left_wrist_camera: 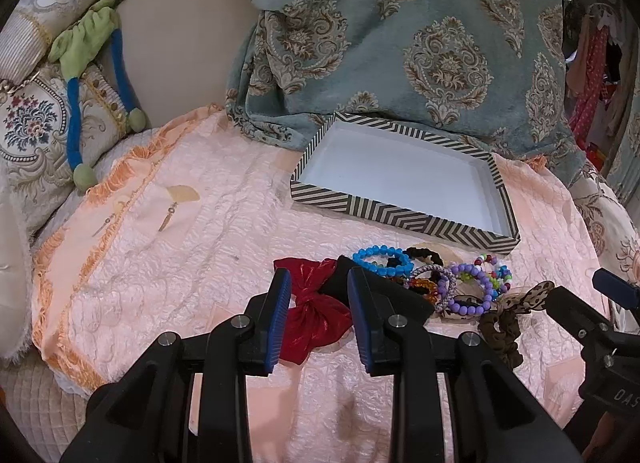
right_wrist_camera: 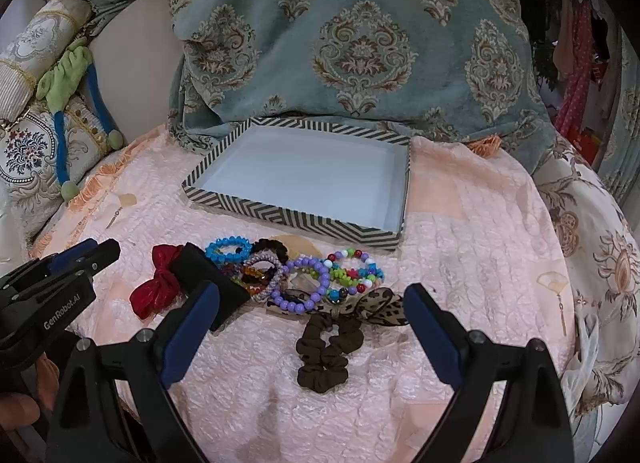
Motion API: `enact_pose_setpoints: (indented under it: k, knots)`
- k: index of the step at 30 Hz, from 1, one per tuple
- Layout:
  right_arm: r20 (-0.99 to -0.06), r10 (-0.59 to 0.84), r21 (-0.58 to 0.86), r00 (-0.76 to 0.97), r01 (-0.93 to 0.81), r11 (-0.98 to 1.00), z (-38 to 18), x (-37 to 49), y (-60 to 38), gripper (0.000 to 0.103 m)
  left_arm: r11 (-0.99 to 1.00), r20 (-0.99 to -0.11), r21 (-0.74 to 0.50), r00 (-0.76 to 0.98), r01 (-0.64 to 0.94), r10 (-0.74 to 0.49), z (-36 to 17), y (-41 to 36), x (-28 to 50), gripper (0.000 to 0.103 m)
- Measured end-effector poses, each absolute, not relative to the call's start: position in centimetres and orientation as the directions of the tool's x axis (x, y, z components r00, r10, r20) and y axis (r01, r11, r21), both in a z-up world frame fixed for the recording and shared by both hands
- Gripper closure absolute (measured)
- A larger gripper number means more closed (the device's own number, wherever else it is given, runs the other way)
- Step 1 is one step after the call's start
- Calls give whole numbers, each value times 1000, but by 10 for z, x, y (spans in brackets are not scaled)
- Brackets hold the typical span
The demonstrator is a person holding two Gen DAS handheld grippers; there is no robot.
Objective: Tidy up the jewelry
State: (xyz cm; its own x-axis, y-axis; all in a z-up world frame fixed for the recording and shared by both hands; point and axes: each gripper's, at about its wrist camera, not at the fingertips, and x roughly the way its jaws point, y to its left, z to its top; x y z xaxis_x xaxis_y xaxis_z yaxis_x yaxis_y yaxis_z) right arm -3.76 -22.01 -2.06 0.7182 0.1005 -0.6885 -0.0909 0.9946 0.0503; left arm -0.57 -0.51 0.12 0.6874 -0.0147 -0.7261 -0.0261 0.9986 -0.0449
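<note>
The left tongs [left_wrist_camera: 318, 313] stand partly open over the red bow [left_wrist_camera: 316, 315], gripping nothing. The right tongs [right_wrist_camera: 312, 327] are wide open above the brown scrunchie [right_wrist_camera: 326, 351]. The bracelets [right_wrist_camera: 300, 275] lie heaped just before the empty striped box [right_wrist_camera: 304, 219].

left gripper [left_wrist_camera: 318, 317] hanging over the pink bedspread [left_wrist_camera: 168, 263] with its jaws apart – red bow [left_wrist_camera: 316, 319] lying between them, not pinched; bead bracelets [left_wrist_camera: 440, 275] piled just right; striped box [left_wrist_camera: 400, 219] behind
</note>
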Motion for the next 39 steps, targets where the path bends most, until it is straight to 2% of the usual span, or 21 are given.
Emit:
enact_pose_setpoints:
  k: [18,25,27,28,31,39]
  knots:
    - [-692,110,63,713,-93,994,-20,-38,-219,7,999,-712,-18,702,-27,6,0,-6,-6,90]
    - [-691,114,65,714,-95,993,-19,-38,-218,7,997,-748,69,660,-28,71,3,-9,-7,90]
    - [-691,113,64,714,-95,993,-19,-38,-218,7,999,-745,31,665,-30,43,4,-8,-7,90]
    - [-690,113,64,715,-95,993,-18,-38,-218,7,998,-735,-57,678,-30,-22,2,-5,-8,90]
    - [-690,116,66,714,-97,993,-18,-38,-218,7,995,-729,-99,683,-33,-50,2,-2,-8,90]
    - [-684,118,65,720,-101,993,-15,-40,-217,7,995,-730,-95,682,-35,-46,6,-3,-8,90]
